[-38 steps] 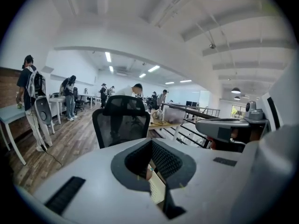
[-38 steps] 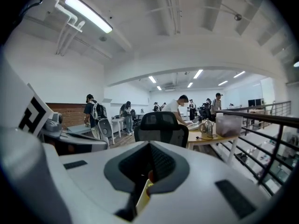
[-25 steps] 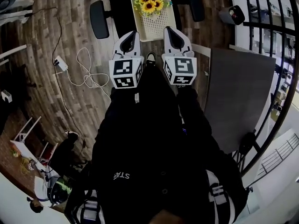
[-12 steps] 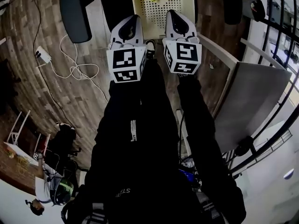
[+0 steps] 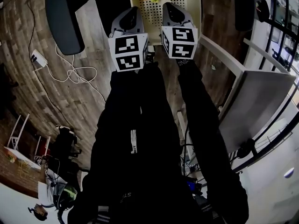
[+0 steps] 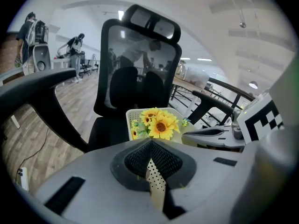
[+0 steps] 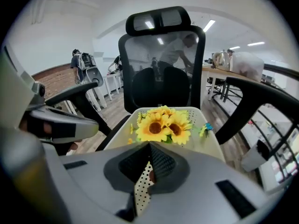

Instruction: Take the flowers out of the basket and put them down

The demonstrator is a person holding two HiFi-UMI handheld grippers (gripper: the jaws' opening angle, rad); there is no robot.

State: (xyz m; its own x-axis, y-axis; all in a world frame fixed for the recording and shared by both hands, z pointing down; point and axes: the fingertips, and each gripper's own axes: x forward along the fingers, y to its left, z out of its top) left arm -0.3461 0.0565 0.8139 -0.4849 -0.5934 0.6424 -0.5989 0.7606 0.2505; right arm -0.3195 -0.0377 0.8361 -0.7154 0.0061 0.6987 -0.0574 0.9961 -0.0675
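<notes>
L tool [image 6: 150, 142], R tool [image 7: 149, 145] shut; flowers [image 7: 164, 125] (blooms facing tools) in basket [image 7: 211, 141].

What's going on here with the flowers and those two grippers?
A person holds a gripper in each hand above a white basket that sits on the seat of an office chair. The left gripper and right gripper are side by side, both shut and empty, just short of the sunflowers. The flowers lie in the basket untouched; none has been taken out yet.
</notes>
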